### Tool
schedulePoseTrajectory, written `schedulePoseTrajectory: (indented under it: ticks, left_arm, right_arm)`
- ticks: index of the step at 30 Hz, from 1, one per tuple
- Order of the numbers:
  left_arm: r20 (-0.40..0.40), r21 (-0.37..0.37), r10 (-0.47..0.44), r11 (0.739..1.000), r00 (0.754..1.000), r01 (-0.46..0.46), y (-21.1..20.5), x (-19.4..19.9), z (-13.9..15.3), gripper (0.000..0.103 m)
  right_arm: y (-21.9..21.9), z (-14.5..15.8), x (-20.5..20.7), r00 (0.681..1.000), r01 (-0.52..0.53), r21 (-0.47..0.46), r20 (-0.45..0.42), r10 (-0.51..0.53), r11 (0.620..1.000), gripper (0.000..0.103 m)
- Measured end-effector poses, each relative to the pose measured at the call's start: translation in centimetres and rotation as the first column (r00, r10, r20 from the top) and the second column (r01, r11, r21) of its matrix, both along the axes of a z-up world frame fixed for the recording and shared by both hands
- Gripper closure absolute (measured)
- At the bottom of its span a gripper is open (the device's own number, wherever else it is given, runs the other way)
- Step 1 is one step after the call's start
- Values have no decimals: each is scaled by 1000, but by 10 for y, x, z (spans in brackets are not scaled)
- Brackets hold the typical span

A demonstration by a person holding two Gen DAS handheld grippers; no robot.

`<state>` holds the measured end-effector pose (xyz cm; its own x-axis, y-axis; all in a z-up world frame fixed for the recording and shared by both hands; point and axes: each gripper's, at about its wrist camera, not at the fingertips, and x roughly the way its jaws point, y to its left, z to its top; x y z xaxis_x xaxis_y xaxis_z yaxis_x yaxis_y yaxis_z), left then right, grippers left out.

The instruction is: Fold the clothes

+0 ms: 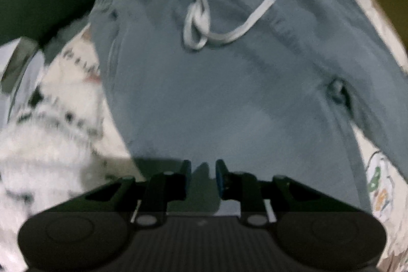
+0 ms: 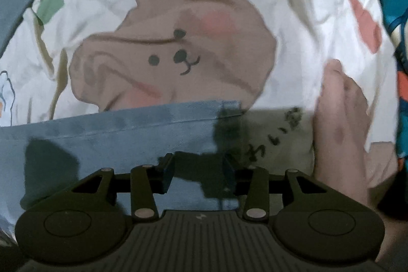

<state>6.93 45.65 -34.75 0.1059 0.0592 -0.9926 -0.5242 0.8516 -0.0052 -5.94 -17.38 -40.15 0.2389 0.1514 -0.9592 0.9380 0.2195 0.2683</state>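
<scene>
Sweatpants (image 1: 216, 93) in blue-grey lie spread on the cartoon-print bedsheet (image 2: 293, 17), waistband and white drawstring (image 1: 201, 14) at the far end from the left gripper (image 1: 203, 170). That gripper hangs above the cloth, jaws narrowly parted, nothing visibly between them. Beyond the sheet's brown bear print (image 2: 173, 42), nearer the camera, the right gripper (image 2: 199, 167) stands about half open over the trouser-leg hem (image 2: 127, 124), empty. A bare foot (image 2: 339, 119) rests beside that hem. Pinch both layers squarely at the hem, then carry it toward the waistband, edges aligned.
</scene>
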Motion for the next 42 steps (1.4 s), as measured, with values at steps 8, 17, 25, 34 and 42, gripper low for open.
schedulePoseTrajectory:
  ticks: [8, 17, 25, 34, 42]
  left_arm:
    - [-144, 69, 40, 997, 989, -30, -29, -19, 9, 76]
    - [-109, 56, -43, 997, 993, 49, -48, -10, 1, 74]
    - [-53, 46, -45, 998, 998, 48, -53, -3, 8, 67]
    - [-78, 38, -70, 997, 994, 73, -55, -5, -9, 68]
    - [-131, 46, -56, 997, 990, 63, -49, -31, -23, 67]
  right_arm:
    - [7, -16, 20, 997, -65, 94, 56, 60, 994, 54]
    - [14, -36, -21, 952, -251, 132, 213, 220, 959, 47]
    - [22, -46, -56, 935, -313, 220, 245, 258, 924, 47]
    - [27, -56, -61, 918, -375, 236, 232, 323, 896, 46]
    - [35, -73, -74, 897, -435, 286, 222, 383, 854, 41]
